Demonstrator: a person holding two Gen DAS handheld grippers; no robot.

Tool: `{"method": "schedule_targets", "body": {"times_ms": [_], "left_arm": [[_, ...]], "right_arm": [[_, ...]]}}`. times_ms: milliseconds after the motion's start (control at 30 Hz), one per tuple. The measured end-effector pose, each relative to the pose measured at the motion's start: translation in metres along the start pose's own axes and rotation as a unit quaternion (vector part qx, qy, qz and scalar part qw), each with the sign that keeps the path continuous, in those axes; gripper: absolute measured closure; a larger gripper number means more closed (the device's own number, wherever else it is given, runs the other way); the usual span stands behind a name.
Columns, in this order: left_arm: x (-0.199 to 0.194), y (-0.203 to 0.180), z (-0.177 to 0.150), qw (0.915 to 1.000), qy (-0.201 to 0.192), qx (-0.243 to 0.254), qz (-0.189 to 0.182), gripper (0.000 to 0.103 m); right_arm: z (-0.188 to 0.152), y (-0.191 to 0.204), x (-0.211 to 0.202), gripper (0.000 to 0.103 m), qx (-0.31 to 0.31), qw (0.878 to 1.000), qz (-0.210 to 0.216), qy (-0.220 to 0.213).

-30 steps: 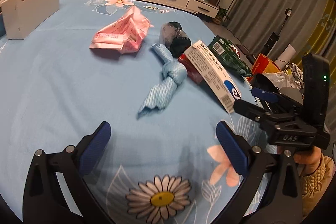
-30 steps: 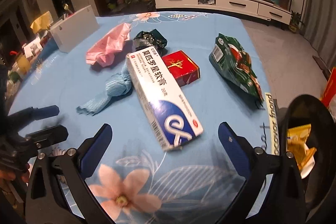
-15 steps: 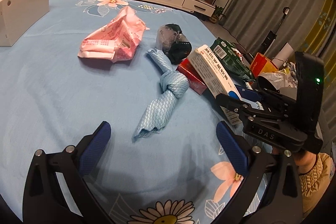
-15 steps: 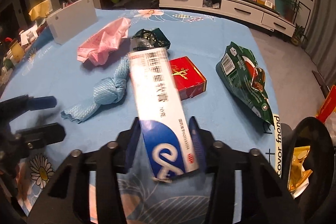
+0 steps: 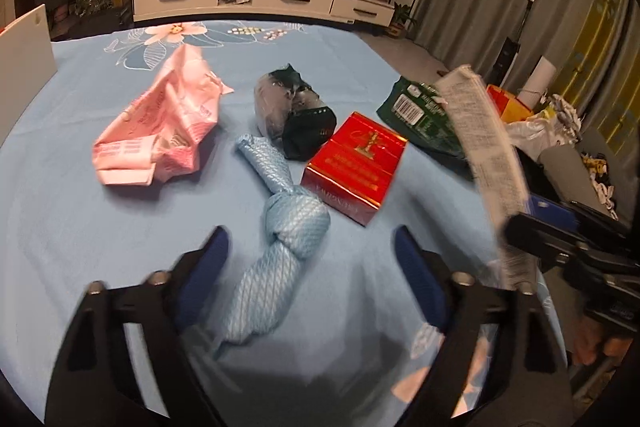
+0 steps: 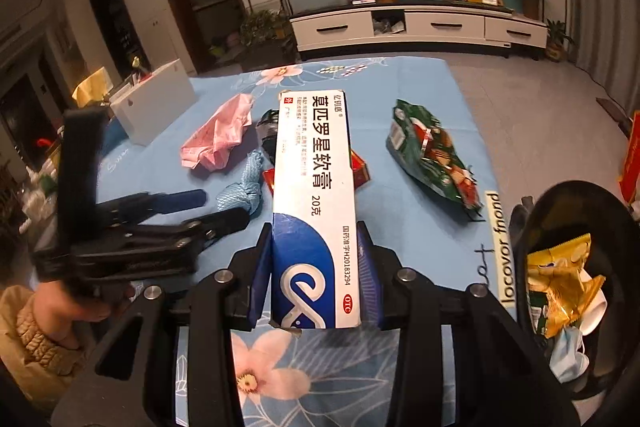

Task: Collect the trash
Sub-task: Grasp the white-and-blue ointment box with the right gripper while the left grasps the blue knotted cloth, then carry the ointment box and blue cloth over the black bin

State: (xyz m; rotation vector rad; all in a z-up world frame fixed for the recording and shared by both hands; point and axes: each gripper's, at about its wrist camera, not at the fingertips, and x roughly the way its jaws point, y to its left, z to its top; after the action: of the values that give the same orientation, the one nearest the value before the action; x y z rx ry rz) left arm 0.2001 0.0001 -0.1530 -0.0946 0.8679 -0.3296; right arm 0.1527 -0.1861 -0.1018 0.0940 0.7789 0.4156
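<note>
The right gripper [image 6: 316, 279] clamps the white-and-blue ointment box [image 6: 314, 195] clear of the table, near the black bin [image 6: 532, 227] at the right, which already holds wrappers. The left gripper [image 5: 310, 263] is closing around the knotted blue cloth [image 5: 280, 247], not yet pinching it. Pink wrapper [image 5: 160, 135], red box [image 5: 354, 163], green bag [image 5: 424, 119] and dark bag [image 5: 296, 111] remain on the floral blue tablecloth [image 5: 60, 227] in a dim living room.

Glossy red carton [image 5: 354, 167], woven cloth [image 5: 280, 239]

Dim, warm indoor light; strong fisheye bending and dark corners in both views.
Left view: the fingers [image 5: 420, 279] and the white box [image 5: 480, 155], off to the right of the jaws, smear with motion blur; a soft shadow lies beneath the jaws. Right view is sharper.
</note>
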Motion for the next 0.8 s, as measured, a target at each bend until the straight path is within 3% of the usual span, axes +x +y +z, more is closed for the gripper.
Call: {"method": "schedule_targets", "body": {"times_ms": [100,233,333,500,800], "left_arm": [[0.013,0.004,0.003,0.9999,0.010,-0.004,0.007,0.029],[0.016,0.012,0.004,0.9996,0.007,-0.025,0.007,0.056],[0.015,0.013,0.002,0.9996,0.003,-0.028,0.001,0.067],[0.001,0.014,-0.005,0.9995,-0.003,-0.032,0.004,0.069],[-0.059,-0.003,-0.034,0.9989,-0.018,-0.042,-0.004,0.069]], "right_arm": [[0.000,-0.004,-0.003,0.063,0.005,1.000,0.000,-0.002],[-0.001,-0.006,-0.006,0.063,0.011,1.000,0.000,-0.005],[-0.003,-0.005,-0.009,0.063,0.010,1.000,0.000,-0.007],[-0.005,-0.006,-0.018,0.063,0.010,1.000,-0.002,-0.013],[-0.020,-0.003,-0.038,0.063,0.009,1.000,0.005,-0.010]]}}
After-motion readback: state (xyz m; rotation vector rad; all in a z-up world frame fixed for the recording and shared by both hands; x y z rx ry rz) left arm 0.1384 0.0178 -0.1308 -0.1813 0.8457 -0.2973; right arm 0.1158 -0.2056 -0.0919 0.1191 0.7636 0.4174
